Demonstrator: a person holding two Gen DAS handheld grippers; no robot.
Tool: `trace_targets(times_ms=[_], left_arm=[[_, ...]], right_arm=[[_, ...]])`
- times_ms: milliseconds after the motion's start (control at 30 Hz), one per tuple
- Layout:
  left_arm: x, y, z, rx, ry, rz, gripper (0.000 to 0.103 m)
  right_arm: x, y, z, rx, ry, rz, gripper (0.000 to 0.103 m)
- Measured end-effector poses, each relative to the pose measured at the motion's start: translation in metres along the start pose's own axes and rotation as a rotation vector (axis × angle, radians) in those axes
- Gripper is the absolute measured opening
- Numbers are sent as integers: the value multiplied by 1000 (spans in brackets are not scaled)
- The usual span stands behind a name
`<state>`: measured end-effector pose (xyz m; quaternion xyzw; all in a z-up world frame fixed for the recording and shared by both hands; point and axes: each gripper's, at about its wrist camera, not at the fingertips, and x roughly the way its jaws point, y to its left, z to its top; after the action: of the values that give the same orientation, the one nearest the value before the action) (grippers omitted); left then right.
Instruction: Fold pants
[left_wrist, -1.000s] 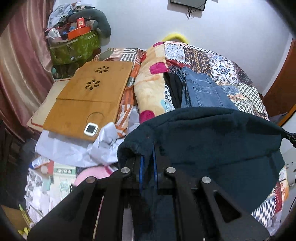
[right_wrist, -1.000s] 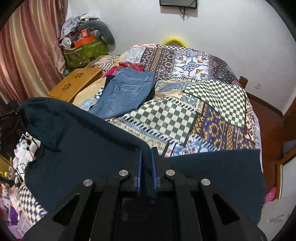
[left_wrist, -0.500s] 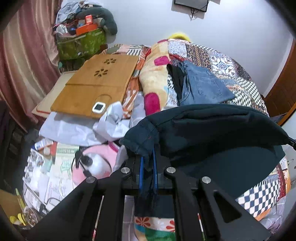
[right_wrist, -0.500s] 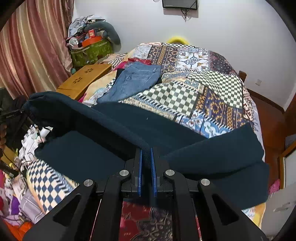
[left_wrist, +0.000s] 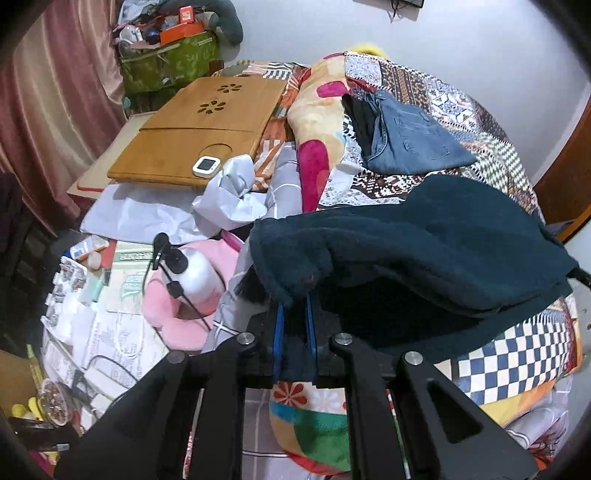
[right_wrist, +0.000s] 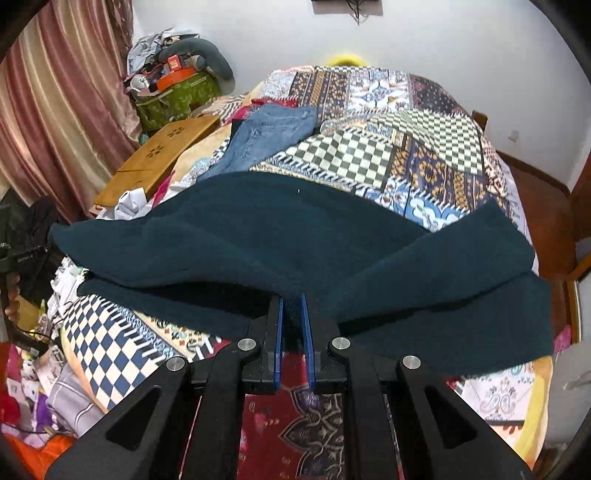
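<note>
The left gripper (left_wrist: 293, 306) has its blue-lined fingers (left_wrist: 279, 332) pinching a bunched corner of the dark teal pants (left_wrist: 424, 251), the fuzzy cloth gathered into a thick roll just above the tips and stretching away to the right. The right gripper (right_wrist: 293, 306) likewise has its fingers (right_wrist: 307, 332) pressed together on an edge of the same pants (right_wrist: 280, 229), near the middle of the lifted fold. From the two grips the cloth lies doubled over itself: an upper layer is carried forward over a lower layer that rests flat on the patchwork bedspread (right_wrist: 424, 155), with a leg angling out to the right in the right wrist view. Beyond the pants, a folded pair of blue jeans (left_wrist: 410, 140) lies farther up the bed, with a black garment (left_wrist: 360, 114) just beside it. To the left of the bed a wooden lap desk (left_wrist: 207, 122) sits on a cluttered pile, a small white device (left_wrist: 206, 165) resting on its near edge. Crumpled white paper (left_wrist: 232, 195) lies just in front of the desk, and a pink cushion (left_wrist: 173, 306) with a white bottle (left_wrist: 192, 271) on it lies nearer the camera. A green bag (left_wrist: 166, 62) stands by the curtain (left_wrist: 48, 92) at the far wall.
</note>
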<state>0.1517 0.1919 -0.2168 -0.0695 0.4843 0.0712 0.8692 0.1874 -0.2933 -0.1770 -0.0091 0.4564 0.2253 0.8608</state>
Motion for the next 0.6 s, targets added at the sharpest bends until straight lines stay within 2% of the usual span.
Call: trace_targets(times_ms=[200,333,400,433,500,533,600], left_arm=[[-23,-3,11,6,-64,16,11],[-26,-15,27,20,-80,16,14],[-23,-23,34,34,-85,13,25],[-21,-29,39,43,-88,10,29],[-13,-43,49,63,-91,5,44],[-10,-48,54,71,-92,4,47],[-2,-61,65,89,-91,-3,54]], right_arm=[[-29,-22,6,80,-61,-6,11],[-41,-49,14,143,-94,-66,13],[-43,-63,18,175,-101,-99,17],[-43,-68,19,189,-103,-111,22],[-44,-85,23,220,-113,-142,32],[-44,-93,25,233,-118,-160,38],[-42,-110,30,256,-122,-187,42]])
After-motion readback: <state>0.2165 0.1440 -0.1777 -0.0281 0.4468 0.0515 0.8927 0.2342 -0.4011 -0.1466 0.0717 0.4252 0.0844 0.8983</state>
